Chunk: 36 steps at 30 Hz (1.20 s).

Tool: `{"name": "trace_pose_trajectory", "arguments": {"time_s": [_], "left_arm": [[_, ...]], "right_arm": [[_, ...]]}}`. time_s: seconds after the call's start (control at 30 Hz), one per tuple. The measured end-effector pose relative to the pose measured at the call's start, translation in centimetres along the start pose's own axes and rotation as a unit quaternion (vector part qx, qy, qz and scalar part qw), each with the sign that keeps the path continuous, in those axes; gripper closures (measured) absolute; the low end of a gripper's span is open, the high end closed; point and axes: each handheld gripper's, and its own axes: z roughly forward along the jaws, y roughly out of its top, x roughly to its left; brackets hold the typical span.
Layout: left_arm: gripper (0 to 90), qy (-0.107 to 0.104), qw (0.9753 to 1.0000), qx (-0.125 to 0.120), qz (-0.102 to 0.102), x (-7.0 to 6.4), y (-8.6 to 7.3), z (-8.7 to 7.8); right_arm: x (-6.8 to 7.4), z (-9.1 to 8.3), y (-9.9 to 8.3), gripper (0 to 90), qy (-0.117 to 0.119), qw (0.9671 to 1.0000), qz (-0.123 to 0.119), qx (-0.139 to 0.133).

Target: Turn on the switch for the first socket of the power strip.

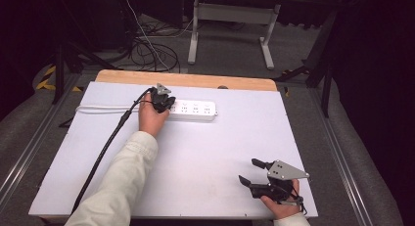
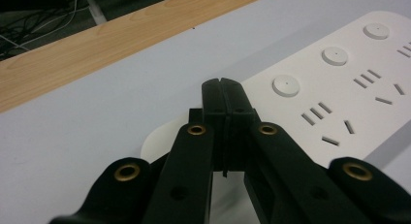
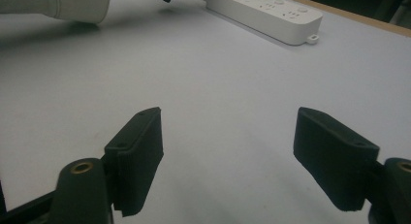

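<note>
The left gripper (image 1: 161, 100) sits at the left end of a white power strip (image 1: 193, 110), which lies flat toward the far side of the white tabletop (image 1: 205, 157), well ahead of and to the left of the right gripper (image 1: 254, 176). In the left gripper view its two black jaws are clenched, their flat pads pressed face to face with only a thin seam between them and nothing gripped. The tips hover over the strip's rounded end (image 2: 160, 141), and whether they touch the plastic cannot be told.

The strip is a long, smooth, matte plastic bar with rounded corners. Along its top run three round raised buttons (image 2: 286, 85), each beside a set of narrow slot openings (image 2: 334, 122). A white cord (image 1: 100, 108) leaves its left end and runs further left across the tabletop. A small loop tab sticks out from its other end (image 3: 312, 39).

The right gripper rests near the table's front right corner, held in a hand (image 1: 279, 206), with a grey three-cornered plate (image 1: 286, 170) on top. Its jaws stand released, wide apart, and their blocky pads (image 3: 138, 156) look soft and slightly fuzzy at the edges. Bare tabletop lies between them.

A pale, finely woven sleeve (image 1: 122, 182) covers the left forearm, and a black cable (image 1: 105, 152) trails back from the left gripper. Beyond the strip, a strip of light wood (image 1: 186, 80) edges the table's far side.
</note>
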Motion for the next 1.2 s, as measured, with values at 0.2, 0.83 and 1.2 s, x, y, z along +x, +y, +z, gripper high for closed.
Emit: {"name": "trace_pose_trajectory", "arguments": {"time_s": [0.2, 0.83, 1.2], "left_arm": [[90.0, 0.014, 0.9996, 0.020, 0.015, -0.4, 0.6, 0.1], [90.0, -0.050, 0.9987, -0.008, -0.002, -0.5, 1.9, -2.4], [90.0, -0.052, 0.9984, -0.021, -0.005, 0.2, 3.6, -6.2]], "right_arm": [[-0.1, 0.0, -0.1, 27.1, 0.000, 1.0000, 0.002, 0.000], [-0.1, 0.2, 0.1, 27.1, -0.002, 1.0000, 0.001, 0.002], [-0.5, 0.5, 0.3, 27.1, 0.000, 1.0000, 0.004, 0.000]]}}
